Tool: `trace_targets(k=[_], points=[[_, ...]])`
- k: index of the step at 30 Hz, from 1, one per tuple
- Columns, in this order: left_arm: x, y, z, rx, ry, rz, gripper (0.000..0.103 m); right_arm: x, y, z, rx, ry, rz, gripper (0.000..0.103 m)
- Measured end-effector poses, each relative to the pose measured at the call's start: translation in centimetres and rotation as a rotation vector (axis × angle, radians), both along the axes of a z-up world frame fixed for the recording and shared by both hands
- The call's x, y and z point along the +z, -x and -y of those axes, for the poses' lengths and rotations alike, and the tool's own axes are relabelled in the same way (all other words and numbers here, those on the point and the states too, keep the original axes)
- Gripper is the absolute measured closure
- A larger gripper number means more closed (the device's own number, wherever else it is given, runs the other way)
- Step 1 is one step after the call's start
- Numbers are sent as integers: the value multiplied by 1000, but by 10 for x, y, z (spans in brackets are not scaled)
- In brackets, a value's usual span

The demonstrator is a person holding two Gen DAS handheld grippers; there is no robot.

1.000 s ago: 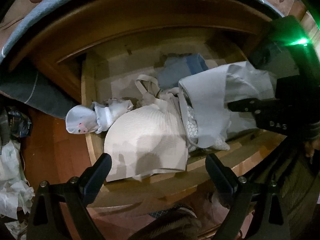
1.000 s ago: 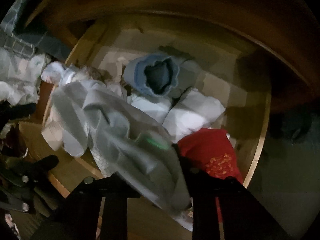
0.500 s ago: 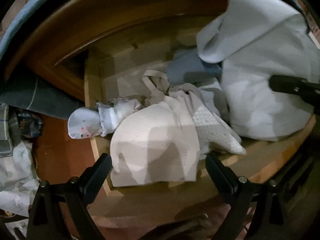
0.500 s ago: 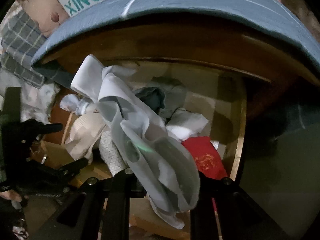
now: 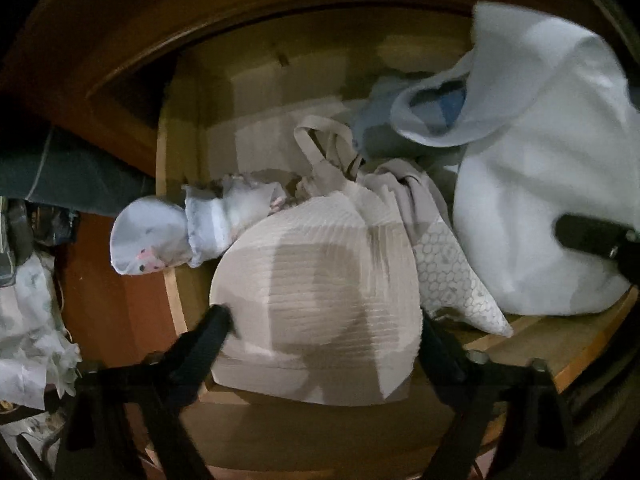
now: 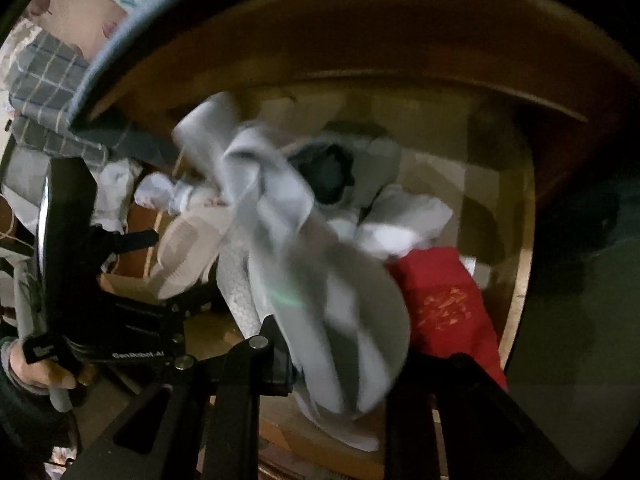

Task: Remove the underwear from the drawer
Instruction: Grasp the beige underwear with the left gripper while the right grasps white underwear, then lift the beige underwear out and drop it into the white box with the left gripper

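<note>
So the pale grey underwear (image 6: 320,280) is up out of the pile, bunched between the fingers of the right gripper (image 6: 340,356). It hangs over the middle of the open drawer (image 5: 580,356), a bit blurry. That gripper is narrow and its jaws are just starting to ease apart, but the cloth is clearly pinched in there.

Right under it in the drawer there's a honeycomb-print piece (image 5: 452,276) poking toward the near rim. Just left of that is a beige ribbed garment (image 5: 320,280) with looped straps at its far side. The left gripper (image 5: 324,322) points straight down over that beige one. It's wide, its jaws are closing in, and a fingertip sits at either edge of the fabric. I can't really tell if they're pressing it yet. A hand (image 6: 36,368) grips the handle of that tool at the left of the right camera's view.

Further out, a little white bundle with a pink print (image 5: 152,240) flops over the drawer's left wall. Toward the far side there's a blue piece (image 5: 452,102) and a dark rolled item (image 6: 328,176). On the right sit some folded white cloth (image 6: 400,220) and a red cloth with gold print (image 6: 448,304). A grey checked fabric (image 6: 44,72) is outside the drawer, far left.
</note>
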State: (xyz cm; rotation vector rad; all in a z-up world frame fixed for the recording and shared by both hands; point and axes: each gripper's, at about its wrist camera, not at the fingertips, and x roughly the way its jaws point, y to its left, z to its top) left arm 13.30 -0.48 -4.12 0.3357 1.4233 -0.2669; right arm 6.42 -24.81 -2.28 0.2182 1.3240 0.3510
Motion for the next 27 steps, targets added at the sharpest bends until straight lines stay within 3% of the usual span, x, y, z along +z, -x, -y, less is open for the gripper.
trace_targets(k=[6,11,14,18,27], points=[[1,2,0,12,0,7,32,-8,-5,-11,44,35,-40,77],[7,2,-7,47,17,21,54,-14,-9,-11,37,25,-64,75],[9,0,-11,66,26,28,62,-15,-7,-13,26,15,-61,78],[15,5,-12,74,28,43,66,-11,-1,-13,20,29,-35,87],[36,8,-24,106,74,67,69,15,10,-14,-13,84,105,89]])
